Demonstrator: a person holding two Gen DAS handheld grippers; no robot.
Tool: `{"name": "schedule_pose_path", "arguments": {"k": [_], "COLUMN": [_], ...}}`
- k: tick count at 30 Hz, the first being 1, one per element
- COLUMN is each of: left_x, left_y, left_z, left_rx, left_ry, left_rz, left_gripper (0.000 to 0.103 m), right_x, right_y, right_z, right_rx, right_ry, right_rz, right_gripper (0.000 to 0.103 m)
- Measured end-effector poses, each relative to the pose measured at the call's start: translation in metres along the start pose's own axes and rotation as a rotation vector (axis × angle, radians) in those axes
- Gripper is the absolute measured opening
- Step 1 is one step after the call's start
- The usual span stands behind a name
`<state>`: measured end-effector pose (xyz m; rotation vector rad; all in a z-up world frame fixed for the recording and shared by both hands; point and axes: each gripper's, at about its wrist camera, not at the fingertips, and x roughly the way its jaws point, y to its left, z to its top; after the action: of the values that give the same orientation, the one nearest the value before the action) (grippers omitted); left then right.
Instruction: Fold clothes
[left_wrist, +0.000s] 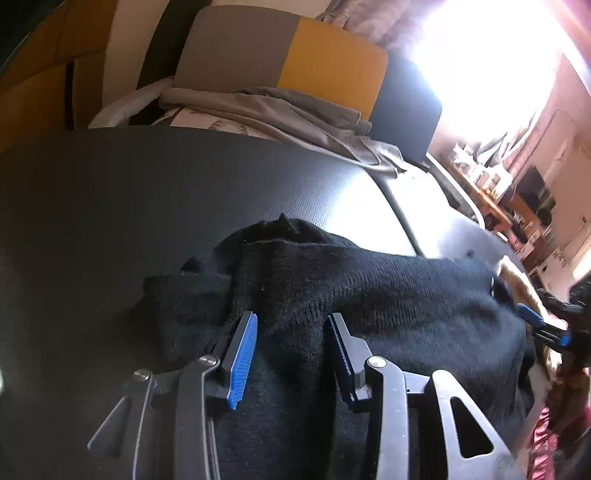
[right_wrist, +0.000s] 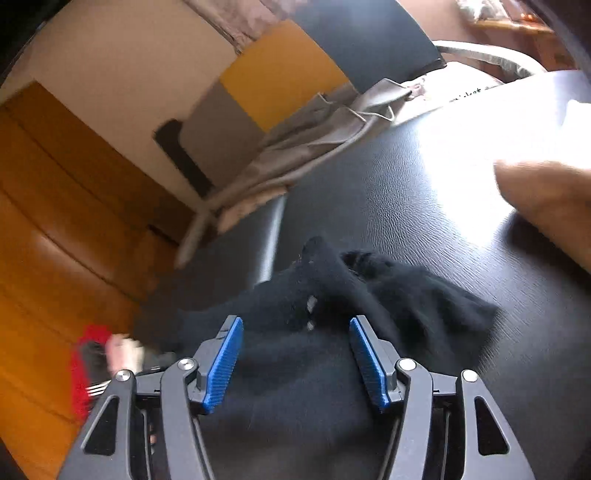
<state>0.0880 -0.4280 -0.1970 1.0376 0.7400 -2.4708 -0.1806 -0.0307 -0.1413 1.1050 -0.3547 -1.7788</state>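
Observation:
A black knitted garment (left_wrist: 369, 295) lies bunched on the dark leather-textured table (left_wrist: 147, 206). My left gripper (left_wrist: 291, 325) is open, its blue-padded fingers (left_wrist: 243, 354) spread over the garment's near part, with fabric between them. In the right wrist view the same black garment (right_wrist: 424, 306) lies on the table (right_wrist: 406, 199). My right gripper (right_wrist: 295, 332) is open, its blue pads (right_wrist: 221, 369) wide apart above the fabric. The right gripper's tips (left_wrist: 543, 325) also show at the garment's right edge in the left wrist view.
A grey garment (left_wrist: 280, 114) and pale cloth lie heaped at the table's far edge, against a grey-and-yellow chair back (left_wrist: 280, 51). A person's bare arm (right_wrist: 546, 199) reaches over the table at right. A wooden floor (right_wrist: 55, 221) lies beyond the table's left edge.

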Motion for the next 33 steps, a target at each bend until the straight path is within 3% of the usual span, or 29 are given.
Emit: {"name": "schedule_pose_path", "arguments": {"k": [2,5,8,10,12,14,17,20,23,25,27,28,32,33], "left_x": [-0.009,-0.02,-0.031,-0.037,-0.034,-0.026,-0.03,-0.04,-0.048,-0.052,-0.057,-0.061,-0.075,-0.078], "left_y": [-0.002,-0.011,-0.02,-0.026,-0.032,-0.032,-0.031,-0.025,-0.021,-0.022,-0.024,-0.025,-0.022,-0.021], "left_z": [-0.005,-0.012,-0.019,-0.023,-0.027,-0.032,-0.047,-0.063,-0.075,-0.077,-0.078,-0.078,-0.078,-0.078], "left_rx": [0.016,0.048,0.08,0.103,0.137,0.148,0.162,0.128,0.097,0.072,0.059,0.054,0.026,0.021], "left_ry": [-0.005,-0.022,-0.038,-0.048,-0.038,-0.009,-0.012,-0.009,-0.02,-0.021,-0.015,-0.012,-0.026,-0.031], "left_rz": [0.013,0.029,0.044,0.056,0.077,0.107,0.103,0.03,-0.021,-0.026,-0.035,-0.046,-0.058,-0.056], "left_gripper": [0.04,0.04,0.04,0.04,0.04,0.04,0.04,0.04,0.04,0.04,0.041,0.041,0.042,0.042], "right_x": [-0.027,-0.055,-0.053,-0.041,-0.025,-0.011,-0.005,-0.013,-0.026,-0.036,-0.044,-0.049,-0.058,-0.052], "right_y": [0.0,-0.01,-0.023,-0.023,-0.019,-0.014,-0.001,0.027,0.044,0.038,0.029,0.028,0.049,0.06], "right_z": [-0.019,-0.043,-0.051,-0.053,-0.054,-0.053,-0.055,-0.086,-0.115,-0.118,-0.114,-0.111,-0.096,-0.093], "right_rx": [-0.042,-0.097,-0.102,-0.122,-0.161,-0.201,-0.286,-0.552,-0.709,-0.652,-0.549,-0.505,-0.456,-0.473], "right_ry": [0.044,0.113,0.132,0.156,0.183,0.197,0.278,0.386,0.437,0.409,0.376,0.354,0.22,0.193], "right_rz": [0.002,-0.071,-0.117,-0.124,-0.149,-0.18,-0.245,-0.397,-0.542,-0.541,-0.541,-0.541,-0.487,-0.462], "right_gripper": [0.07,0.07,0.07,0.064,0.051,0.047,0.012,0.011,0.011,0.017,0.035,0.039,0.042,0.049]}}
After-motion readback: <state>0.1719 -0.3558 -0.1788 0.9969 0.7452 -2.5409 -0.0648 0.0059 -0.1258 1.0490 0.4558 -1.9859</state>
